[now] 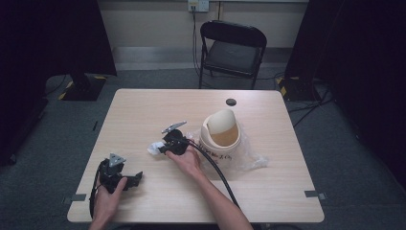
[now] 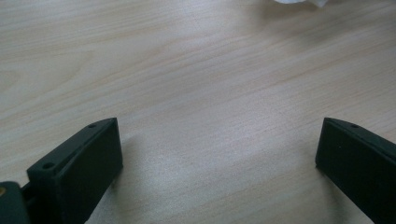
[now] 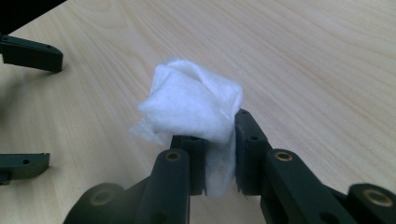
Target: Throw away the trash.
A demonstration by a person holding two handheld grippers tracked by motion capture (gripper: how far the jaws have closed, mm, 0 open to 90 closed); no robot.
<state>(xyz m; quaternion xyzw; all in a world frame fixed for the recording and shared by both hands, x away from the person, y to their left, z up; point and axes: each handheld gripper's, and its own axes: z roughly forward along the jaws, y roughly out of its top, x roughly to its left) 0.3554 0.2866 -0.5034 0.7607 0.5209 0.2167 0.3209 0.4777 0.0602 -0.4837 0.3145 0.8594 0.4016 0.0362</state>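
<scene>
white tissue (image 3: pixel 191 107), one crumpled wad, sits clamped between the jaws of the right tool (image 3: pixel 219 158) just above the wooden counter (image 1: pixel 143 110); its lower folds are hidden behind the jaws. the left tool (image 2: pixel 217 154) rests near the counter's front left edge, jaws wide apart with bare wood between them. one beige bin (image 1: pixel 220 132) with a swing lid stands on clear plastic (image 1: pixel 249 155) beside the right hand (image 1: pixel 187 160); writing on its side is too small to read. one black folding chair (image 1: pixel 232 50) waits beyond the counter.
</scene>
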